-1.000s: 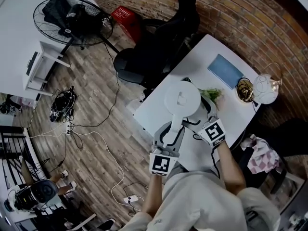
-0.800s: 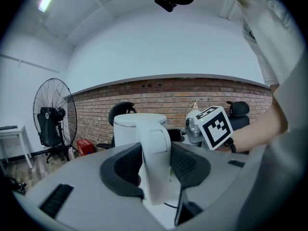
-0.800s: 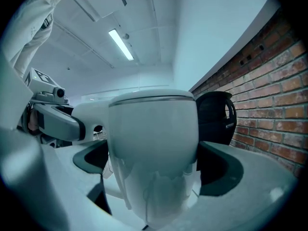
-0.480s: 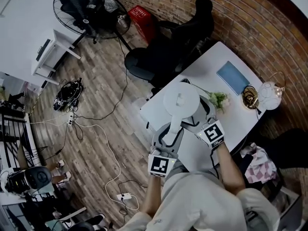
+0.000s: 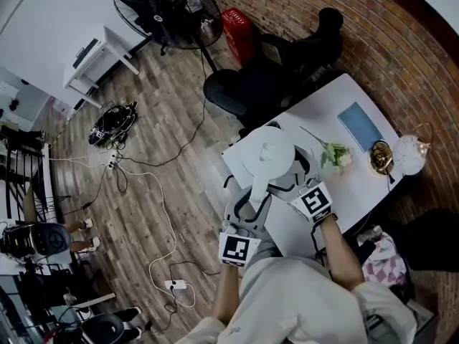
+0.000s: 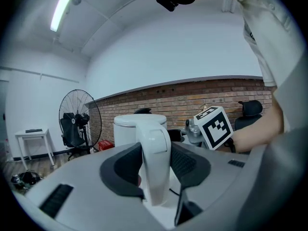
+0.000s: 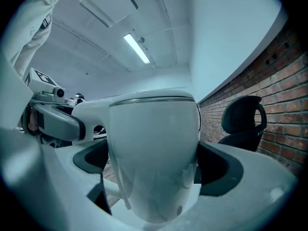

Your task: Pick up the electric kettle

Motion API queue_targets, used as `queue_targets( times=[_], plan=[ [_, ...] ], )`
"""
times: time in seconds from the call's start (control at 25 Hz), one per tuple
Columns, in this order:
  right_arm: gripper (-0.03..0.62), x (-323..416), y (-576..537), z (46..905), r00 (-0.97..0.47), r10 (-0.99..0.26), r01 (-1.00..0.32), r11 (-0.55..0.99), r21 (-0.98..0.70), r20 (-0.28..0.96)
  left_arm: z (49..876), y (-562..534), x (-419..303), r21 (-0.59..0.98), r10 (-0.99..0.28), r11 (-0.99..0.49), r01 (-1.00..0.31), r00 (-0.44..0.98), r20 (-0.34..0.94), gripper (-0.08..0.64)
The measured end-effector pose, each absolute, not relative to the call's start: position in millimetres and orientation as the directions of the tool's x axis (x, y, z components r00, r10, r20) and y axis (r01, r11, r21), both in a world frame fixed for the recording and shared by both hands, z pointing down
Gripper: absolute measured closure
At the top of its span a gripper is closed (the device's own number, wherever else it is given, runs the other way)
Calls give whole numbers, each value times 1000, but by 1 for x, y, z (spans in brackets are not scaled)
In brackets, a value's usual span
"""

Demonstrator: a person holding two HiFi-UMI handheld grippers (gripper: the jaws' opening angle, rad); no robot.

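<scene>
A: Quick, what's the left tool doing?
B: It's shut tight on the kettle, on its handle. The dark pads squeeze the white handle, 1 on each side.
A: And the right tool?
B: It hugs the kettle's round body, pads pressed on both sides. So 2 tools, 1 kettle.
A: Where's the kettle?
B: Right btwn the tools, upright, lid on top, over the near left corner of the white tabletop. Can't tell if its bottom touches the tabletop.
A: What's past it?
B: Some flowers lie on the tabletop near the right tool. Further on there's a blue pad, a gold bowl thing & a glass pot by the far edge.
A: And off the tabletop?
B: A black chair is next to it. Lots of cables run over the wood floor on the left. Far back there's a big fan, a red box & the brick wall.
</scene>
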State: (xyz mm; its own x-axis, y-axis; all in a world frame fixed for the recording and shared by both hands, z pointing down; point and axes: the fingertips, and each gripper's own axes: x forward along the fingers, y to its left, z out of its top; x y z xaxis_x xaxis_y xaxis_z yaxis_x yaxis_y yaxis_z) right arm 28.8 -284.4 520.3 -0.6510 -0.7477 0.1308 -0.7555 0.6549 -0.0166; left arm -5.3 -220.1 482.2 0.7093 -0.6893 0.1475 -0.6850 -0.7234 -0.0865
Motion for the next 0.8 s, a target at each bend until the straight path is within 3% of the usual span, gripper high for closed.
queue_targets(
  times=[0.8],
  plan=[
    [23, -66, -249, 510, -779, -612, -618, 786, -4, 132, 484, -177, -88, -46, -817, -561, -827, 544, 191, 393]
  ],
)
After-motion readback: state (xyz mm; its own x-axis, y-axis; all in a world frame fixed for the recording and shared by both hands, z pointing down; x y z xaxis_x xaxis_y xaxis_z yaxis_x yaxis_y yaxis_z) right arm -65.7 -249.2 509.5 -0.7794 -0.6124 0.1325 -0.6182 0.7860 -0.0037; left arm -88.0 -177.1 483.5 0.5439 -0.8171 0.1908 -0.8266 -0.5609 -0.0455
